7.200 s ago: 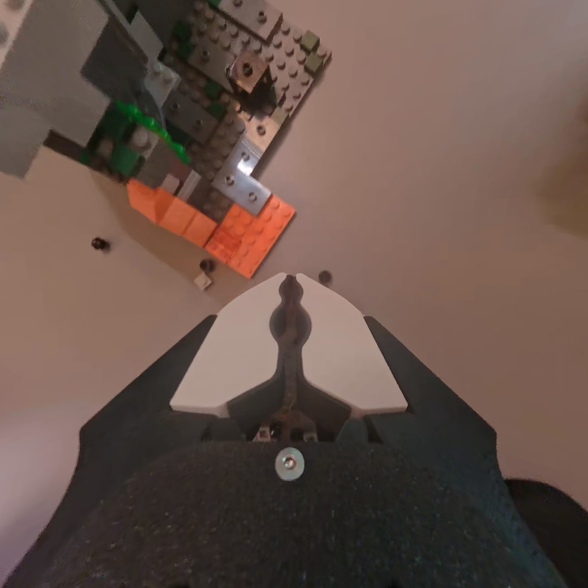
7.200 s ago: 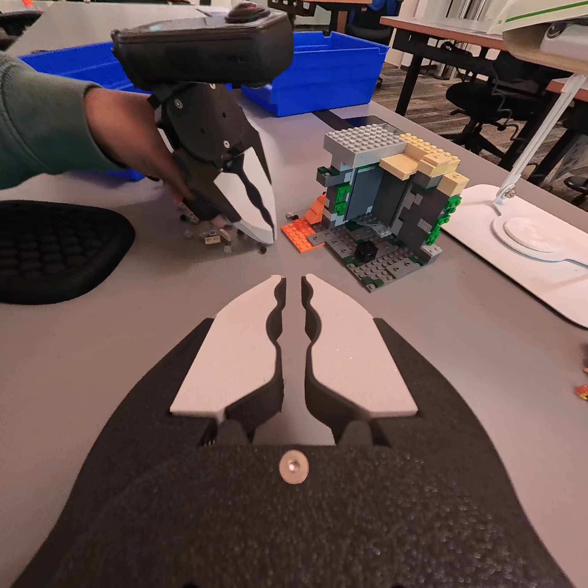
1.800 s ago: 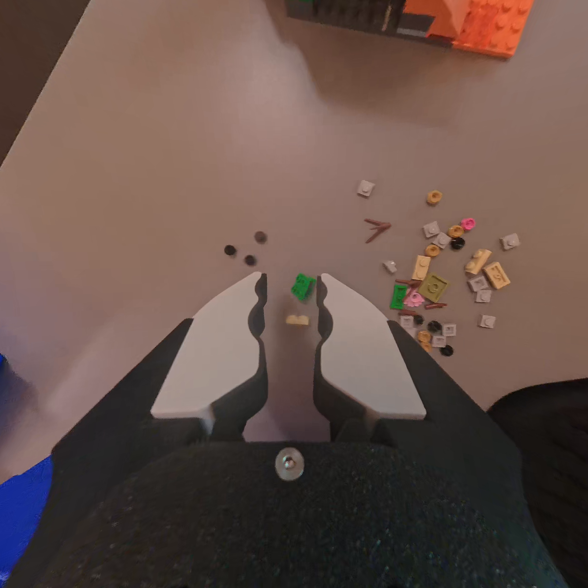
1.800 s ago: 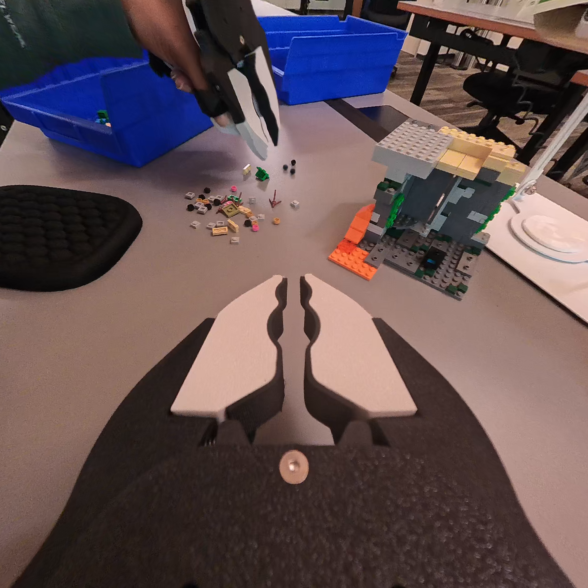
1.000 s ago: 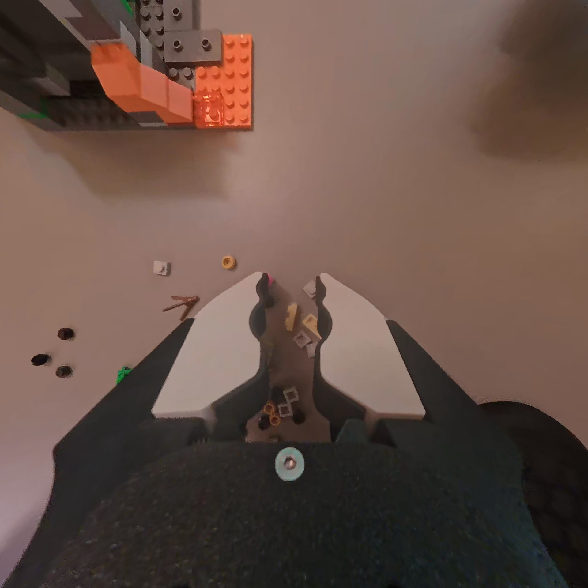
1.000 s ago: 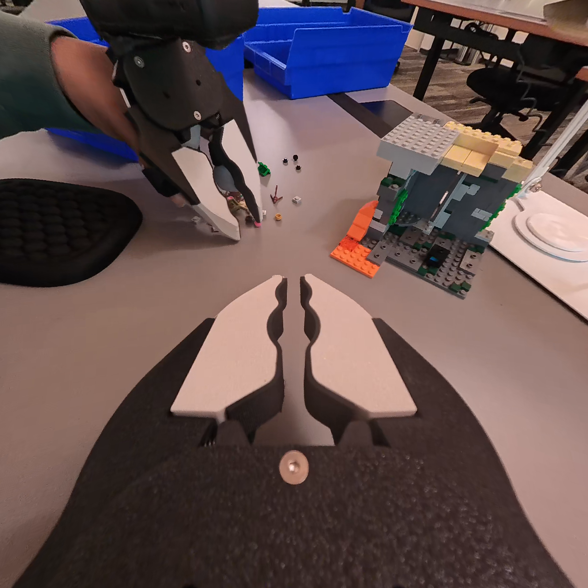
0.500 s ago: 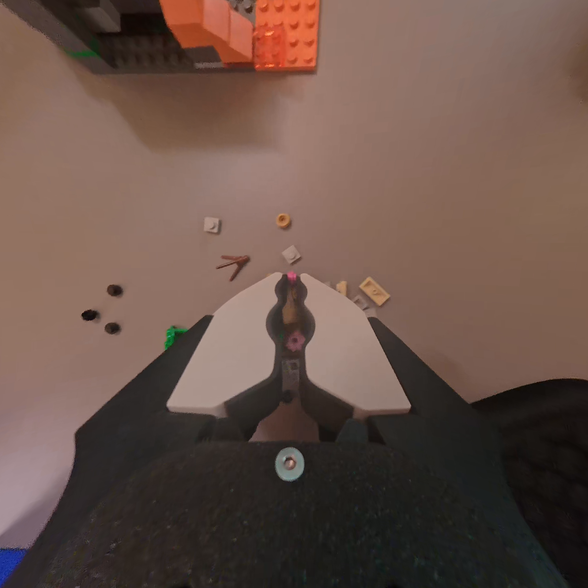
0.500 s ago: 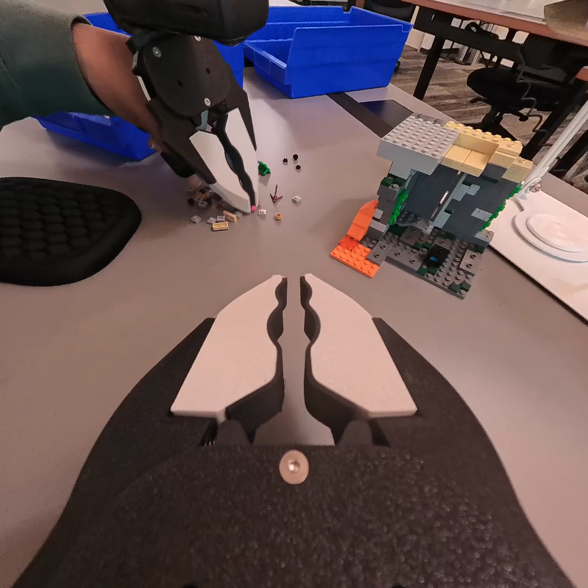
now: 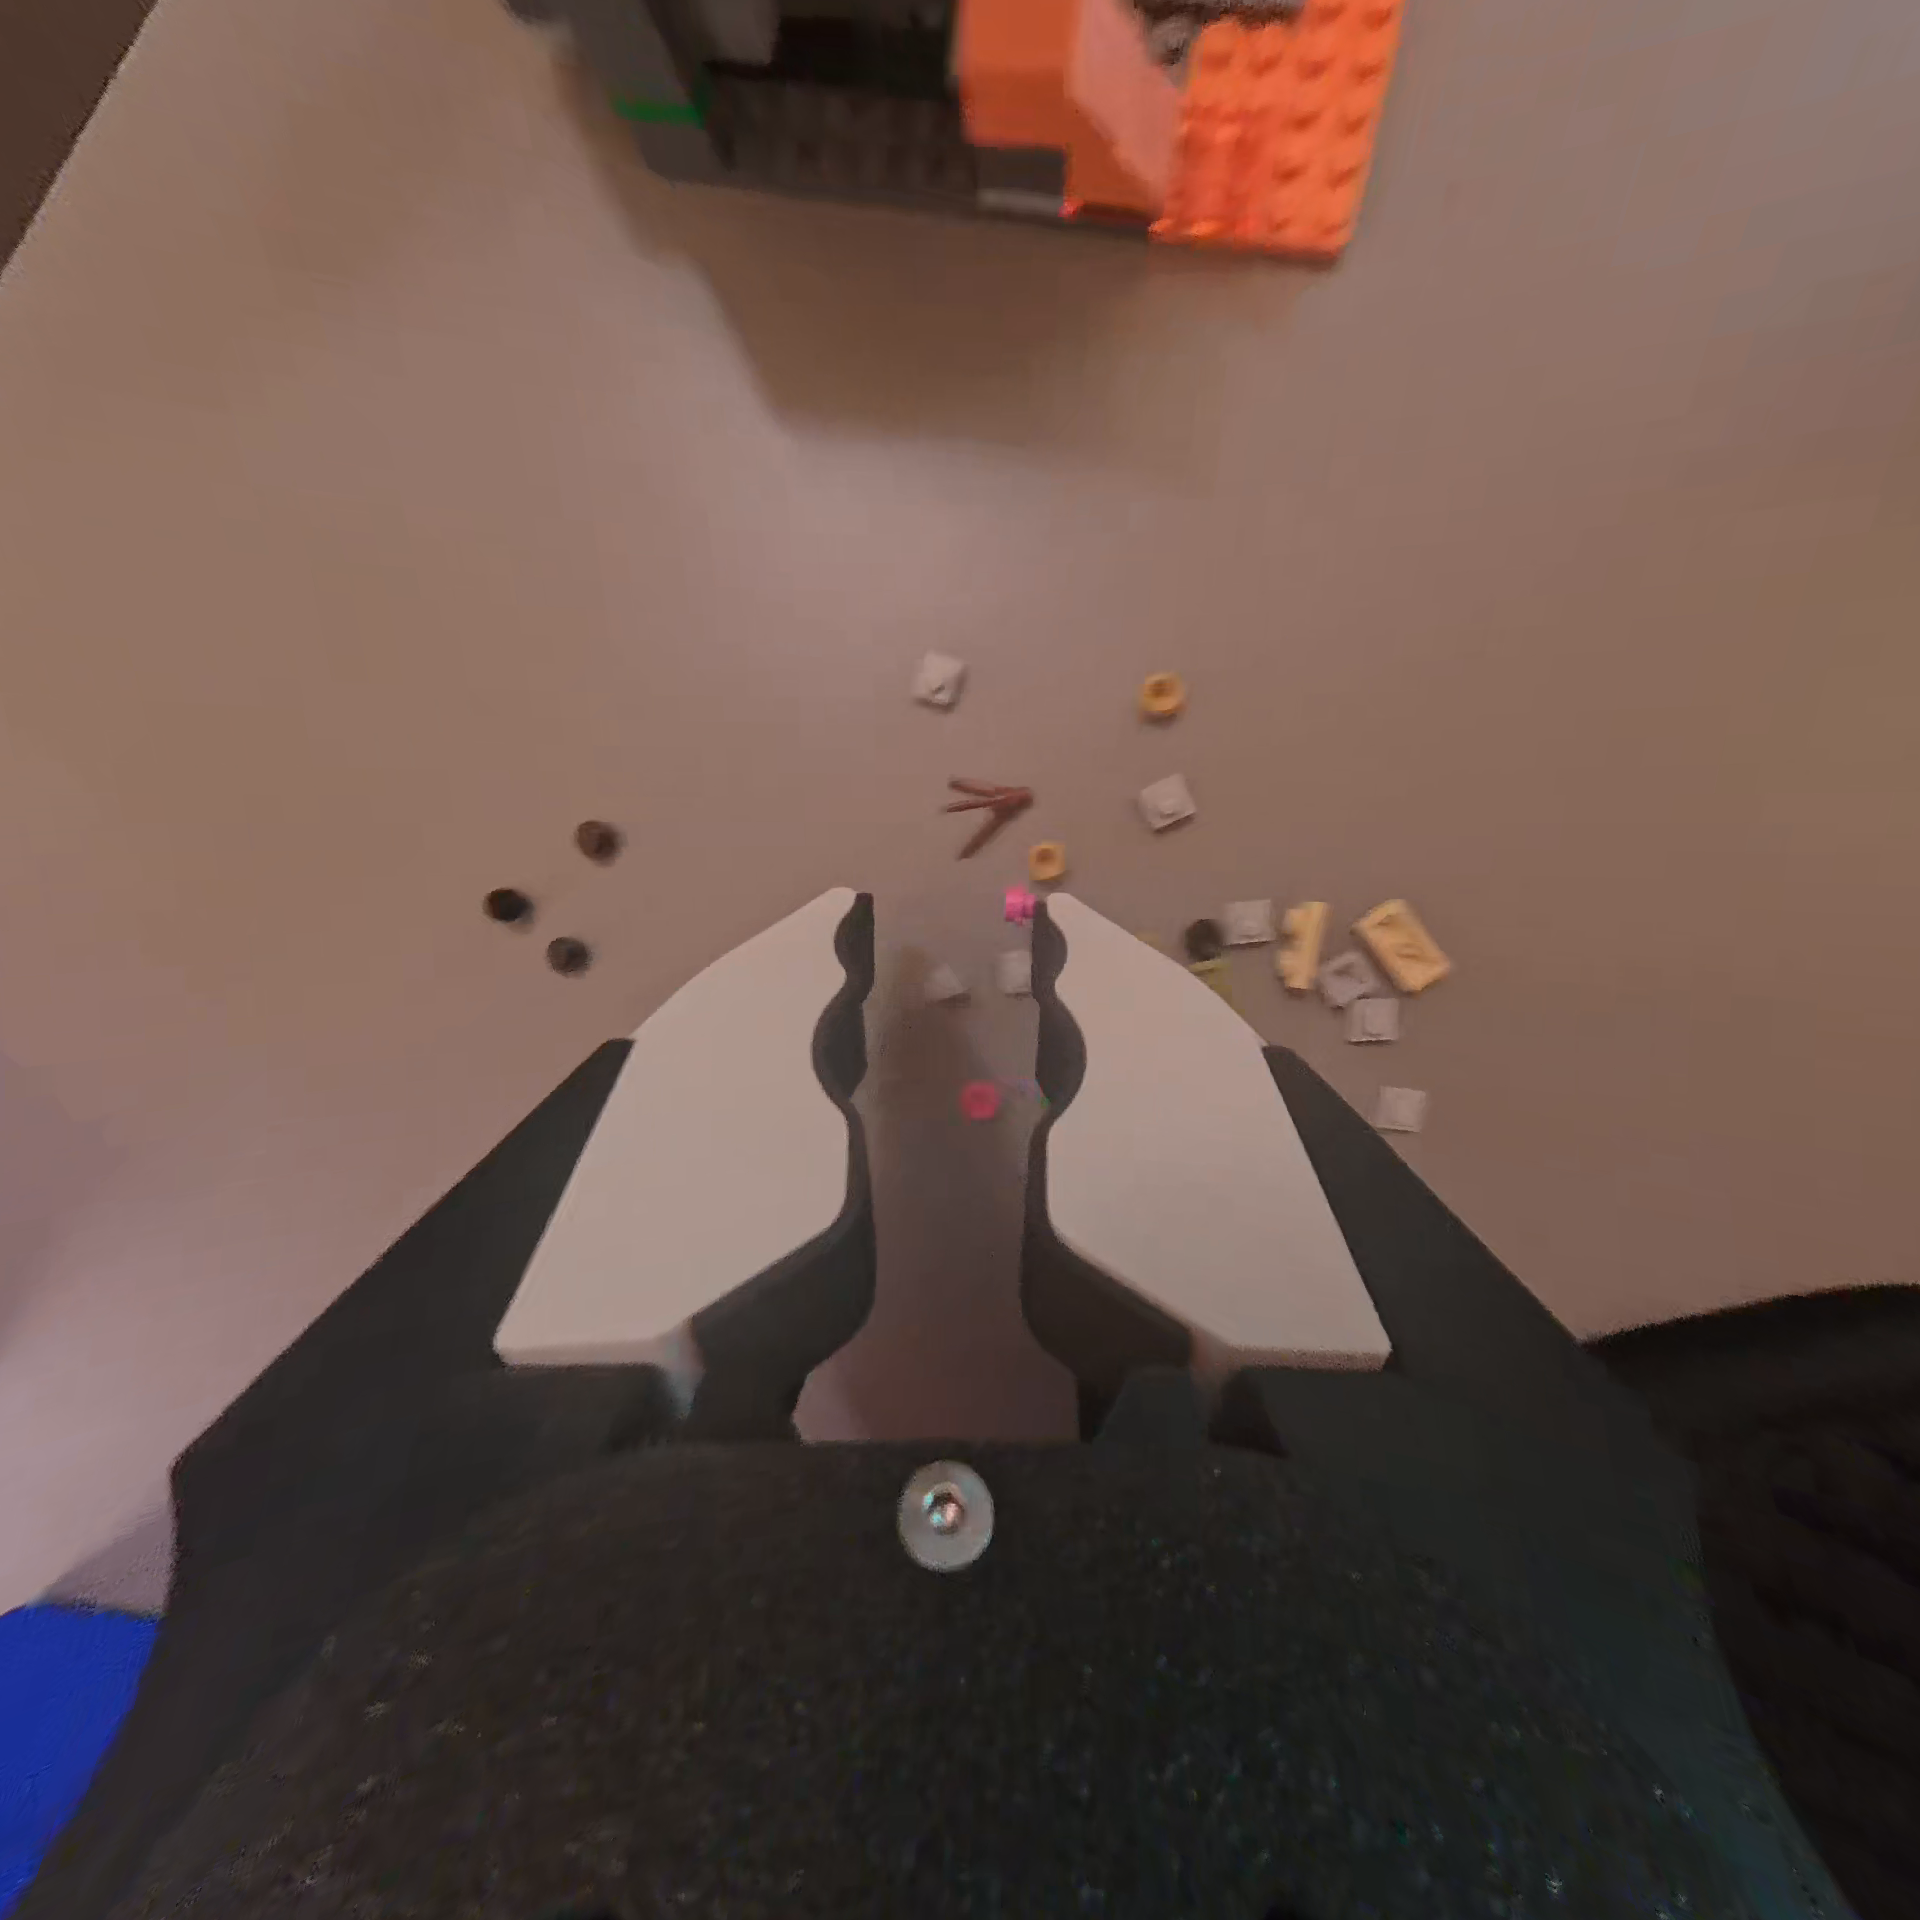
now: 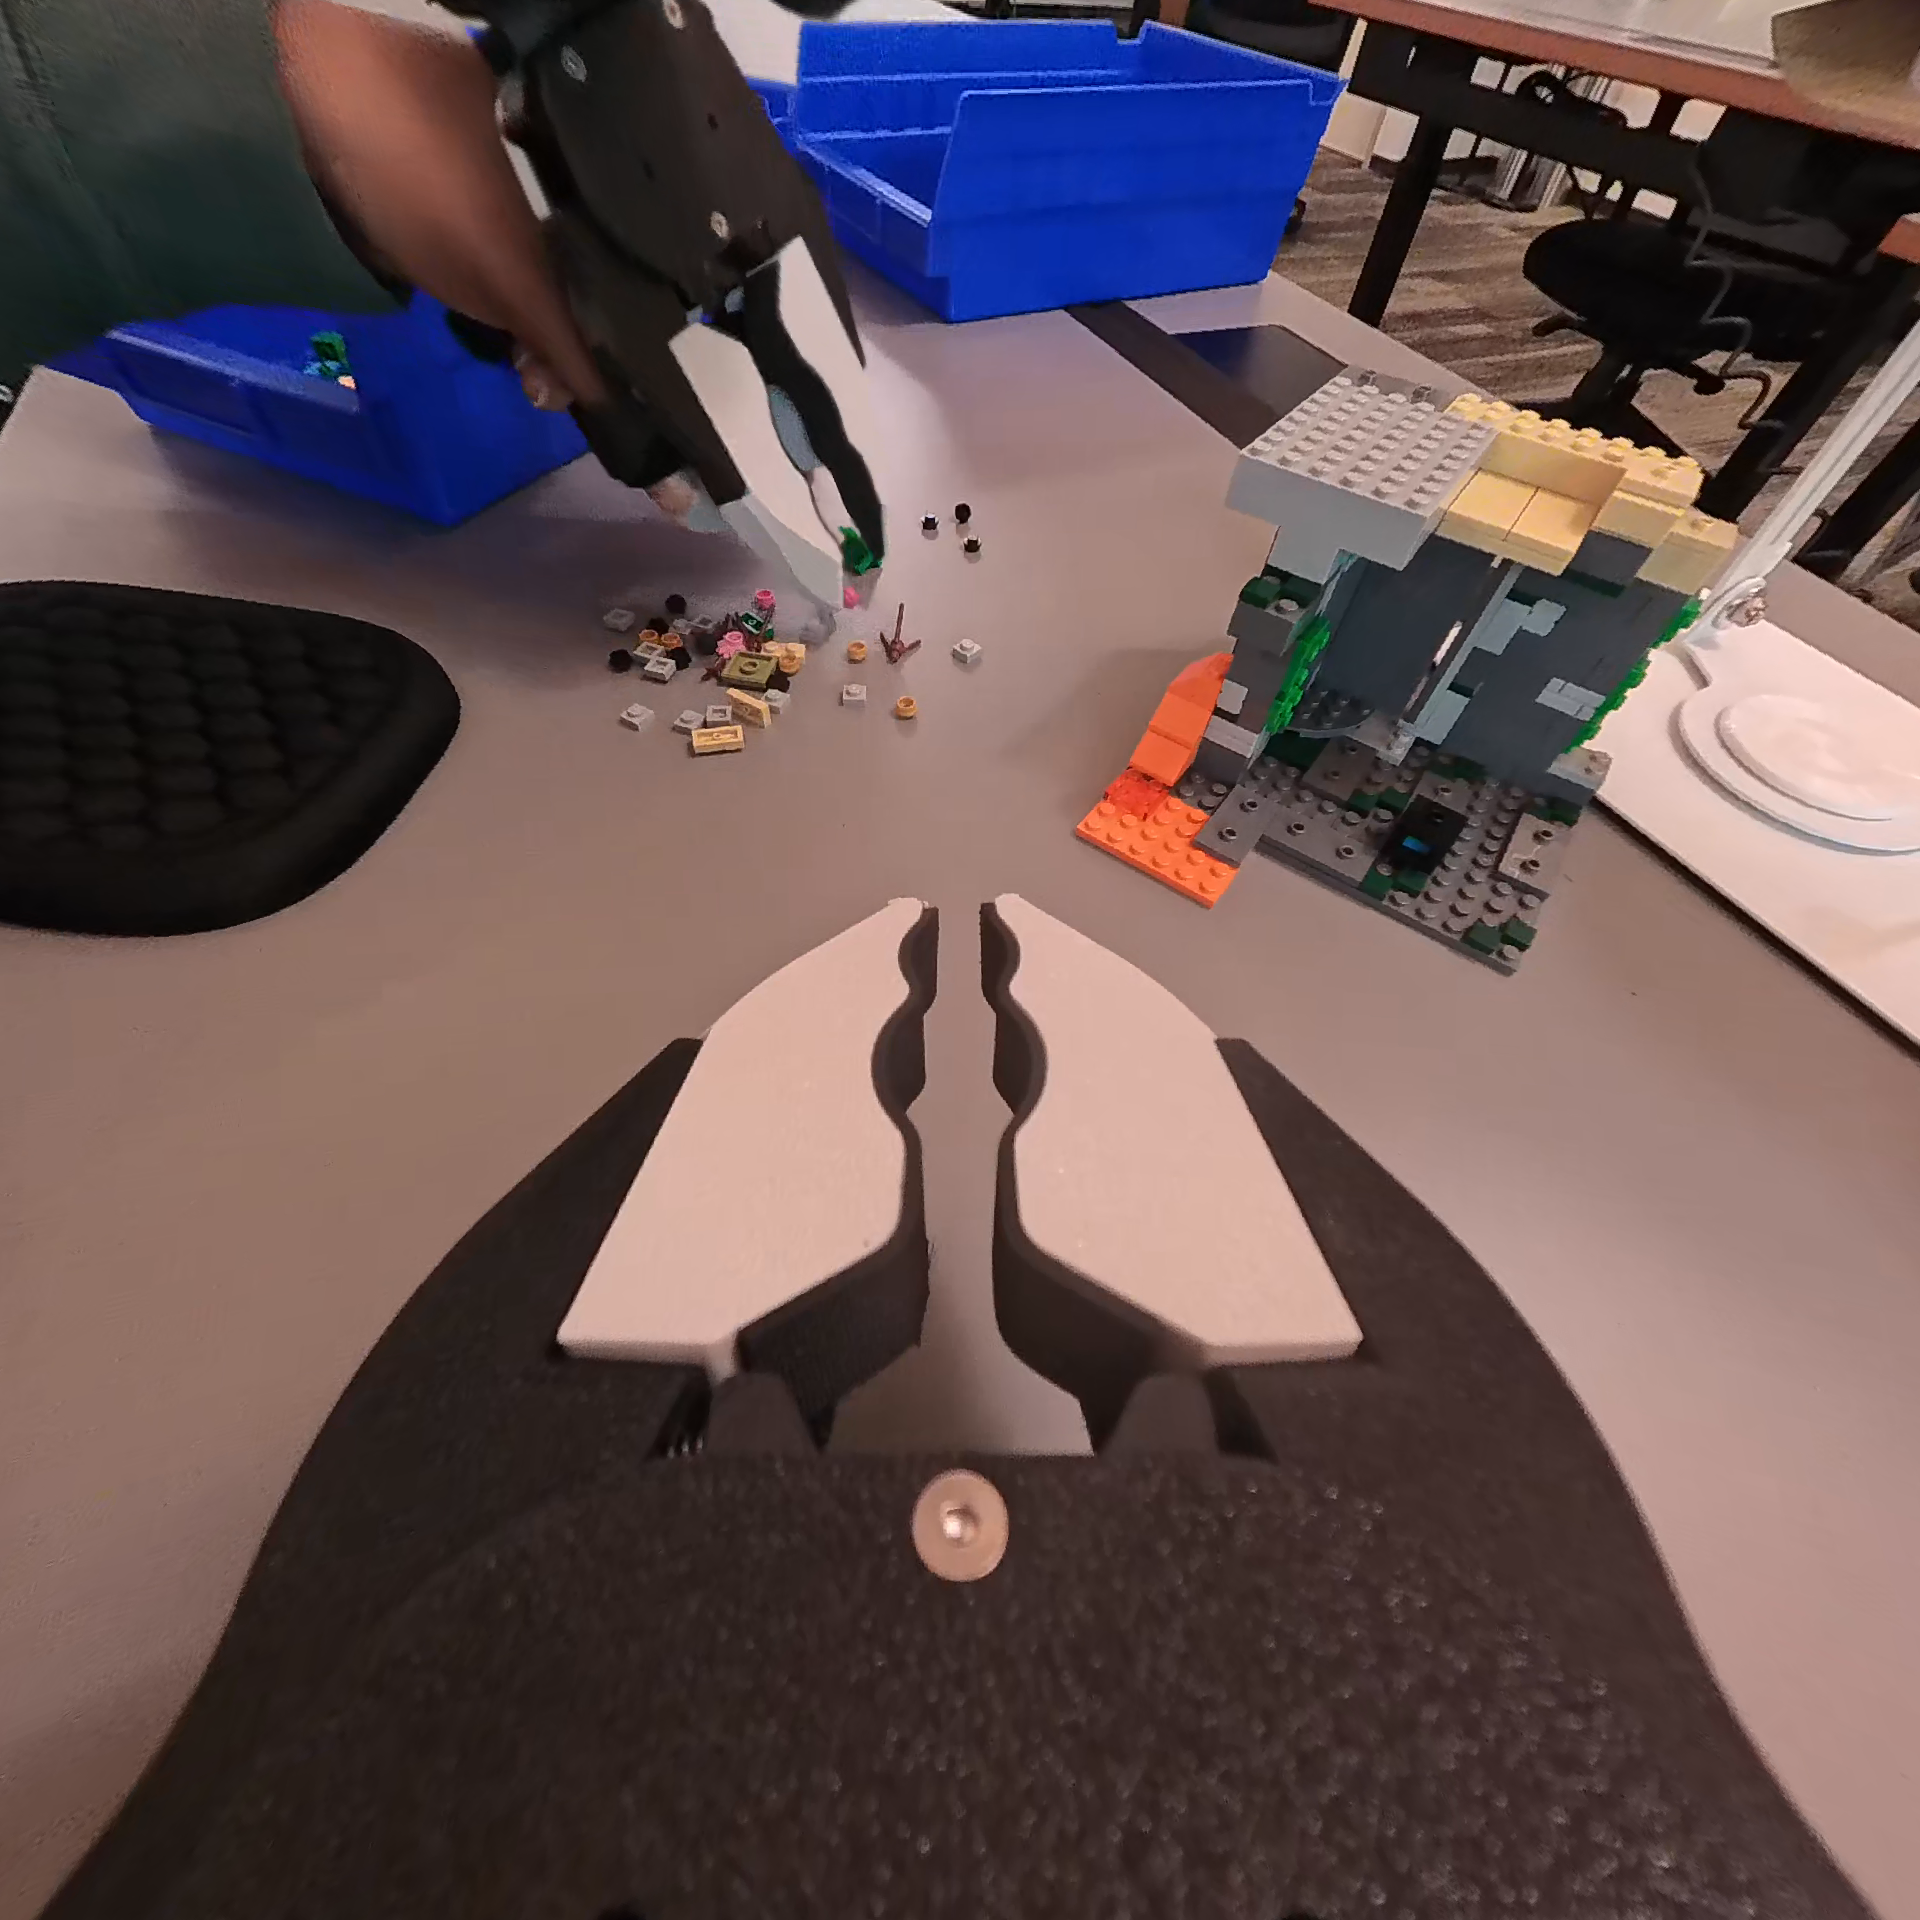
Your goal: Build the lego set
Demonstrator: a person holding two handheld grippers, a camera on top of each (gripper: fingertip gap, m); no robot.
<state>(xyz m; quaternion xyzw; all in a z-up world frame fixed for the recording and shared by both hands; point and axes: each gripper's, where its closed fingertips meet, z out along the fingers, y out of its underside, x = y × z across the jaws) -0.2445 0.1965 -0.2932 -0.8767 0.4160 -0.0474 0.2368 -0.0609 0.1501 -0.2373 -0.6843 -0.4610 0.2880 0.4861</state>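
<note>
The left gripper hangs over the smooth grey table with its two white fingers spread apart. Nothing is pinched between them. A small pink round stud sits right at the tip of the right-hand finger; whether it touches the pad I cannot tell. A second pink round piece and two small light grey square plates lie on the table in the gap between the fingers.

Ahead of the fingertips lie a thin brown twig-shaped piece, two yellow-orange rings and more grey square plates. To the right of the fingers there is a loose cluster of tan rectangular plates and grey squares. To the left of the fingers are three small dark round studs, with much bare table around them. Far ahead stands the brick building with a studded orange base plate, and wide free table lies between it and the small pieces.

The right gripper rests low over the table, its white fingers almost closed with only a narrow slit between them, and that slit is bare. Open table lies ahead of its tips. To the front right is the grey, tan and green brick building on its studded dark grey plate; to the left is a black pad with a honeycomb texture; far ahead are two blue plastic bins.
</note>
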